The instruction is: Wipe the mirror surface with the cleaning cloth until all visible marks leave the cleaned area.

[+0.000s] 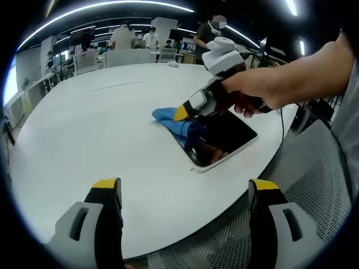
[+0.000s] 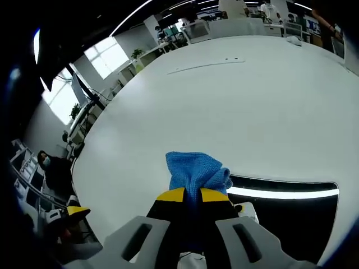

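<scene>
Taking the white-framed rectangular mirror (image 1: 221,143) as the landmark: well to its left in the left gripper view, the left gripper (image 1: 185,193) hangs above the white round table (image 1: 84,134) with its yellow-tipped jaws spread wide and nothing between them. At the mirror's left edge lies the blue microfibre cleaning cloth (image 1: 171,119), bunched, part on the glass and part on the table. Over it, the right gripper (image 1: 188,109), held by a person's hand (image 1: 252,92), has its jaws clamped together on the cloth; the right gripper view confirms this, with the cloth (image 2: 196,174) pinched between the two yellow tips (image 2: 192,195) and its free end fanning out ahead of them.

The cloth looks soft, light and floppy, so it should drag easily but may fold or slip; a pinch on a thick bunched fold, as here, seems the best hold. The mirror is likely stiff, slick and breakable, and lies flat near the table's near edge (image 2: 291,193), so pressure ought to be moderate.

Its dark glass reflects ceiling lights and the gripper; marks are too small to tell.
</scene>
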A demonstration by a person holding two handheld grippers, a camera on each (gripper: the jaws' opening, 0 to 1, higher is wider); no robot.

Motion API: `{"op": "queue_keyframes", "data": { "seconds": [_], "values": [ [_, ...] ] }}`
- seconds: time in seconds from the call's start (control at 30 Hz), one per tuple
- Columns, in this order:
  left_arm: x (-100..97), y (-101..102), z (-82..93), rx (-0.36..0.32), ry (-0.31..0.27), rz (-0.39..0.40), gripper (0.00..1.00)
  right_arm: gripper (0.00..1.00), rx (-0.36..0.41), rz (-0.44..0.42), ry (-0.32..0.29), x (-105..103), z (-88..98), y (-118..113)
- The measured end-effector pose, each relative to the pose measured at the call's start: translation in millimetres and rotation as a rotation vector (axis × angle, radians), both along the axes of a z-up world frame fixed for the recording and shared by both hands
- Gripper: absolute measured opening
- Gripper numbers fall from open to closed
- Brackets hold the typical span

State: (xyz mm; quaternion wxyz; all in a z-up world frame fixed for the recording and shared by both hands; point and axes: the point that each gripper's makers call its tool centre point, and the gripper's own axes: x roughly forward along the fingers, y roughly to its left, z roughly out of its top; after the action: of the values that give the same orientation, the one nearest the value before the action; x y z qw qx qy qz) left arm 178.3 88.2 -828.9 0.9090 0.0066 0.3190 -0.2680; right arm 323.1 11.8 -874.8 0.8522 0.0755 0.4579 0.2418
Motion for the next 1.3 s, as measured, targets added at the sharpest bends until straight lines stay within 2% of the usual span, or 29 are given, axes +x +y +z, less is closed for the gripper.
{"op": "queue_keyframes", "data": {
  "seconds": [0.63,0.67,0.7,0.73,0.83,1.3],
  "values": [
    [0.1,1,0.9,-0.004,-0.003,0.011,0.94,0.03,0.018,0.020,0.042,-24,-4.4,3],
    [0.4,2,0.1,-0.004,-0.004,0.012,0.94,0.03,0.017,0.021,0.049,-26,-4.5,3],
    [0.6,2,-0.3,-0.003,-0.004,0.012,0.94,0.03,0.036,0.019,0.090,-35,-1.4,5],
    [0.4,2,0.4,-0.003,-0.004,0.013,0.94,0.03,0.044,0.028,0.104,-39,-1.1,7],
    [0.6,3,0.2,-0.002,-0.006,0.015,0.94,0.03,0.020,0.051,0.070,-38,-3.8,6],
    [1.2,3,2.4,0.000,-0.013,0.027,0.94,0.03,0.012,0.088,0.023,-40,-1.2,4]
  ]
}}
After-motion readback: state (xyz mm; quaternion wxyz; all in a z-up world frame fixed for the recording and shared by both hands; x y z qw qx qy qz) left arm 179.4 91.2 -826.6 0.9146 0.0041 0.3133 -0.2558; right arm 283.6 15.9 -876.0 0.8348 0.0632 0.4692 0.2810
